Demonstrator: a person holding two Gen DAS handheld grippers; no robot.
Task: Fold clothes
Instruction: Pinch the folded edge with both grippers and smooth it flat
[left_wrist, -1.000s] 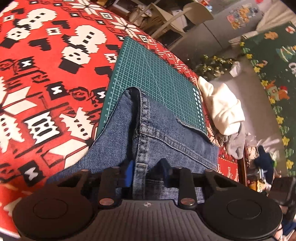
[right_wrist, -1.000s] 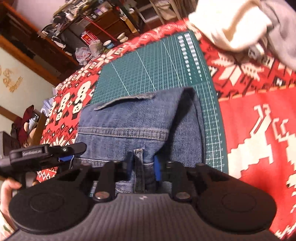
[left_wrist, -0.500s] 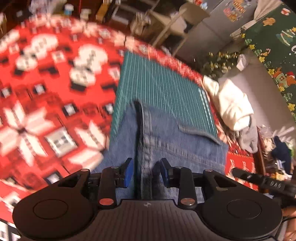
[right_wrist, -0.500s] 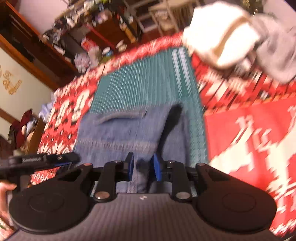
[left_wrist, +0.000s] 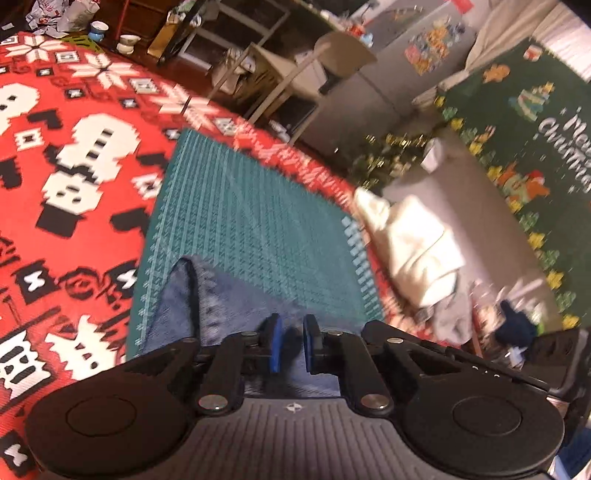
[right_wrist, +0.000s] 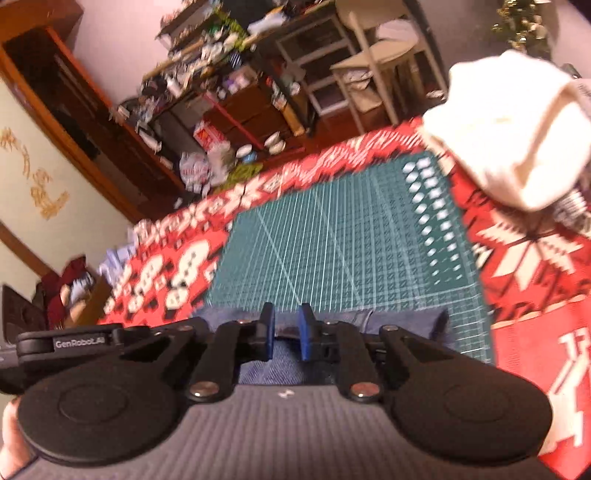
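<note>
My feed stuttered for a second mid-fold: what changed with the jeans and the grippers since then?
Both views drew back toward the near edge: far less of the jeans shows, and more bare green cutting mat lies ahead. The left gripper and right gripper are closing, with denim between the pads of each. The white garment stayed at the mat's right edge, on the red patterned cloth.

The near part of the jeans (left_wrist: 229, 295) was hidden behind the black gripper at the bottom of both views. The white cloth (right_wrist: 517, 133) at upper right was blurry and cut off.
</note>
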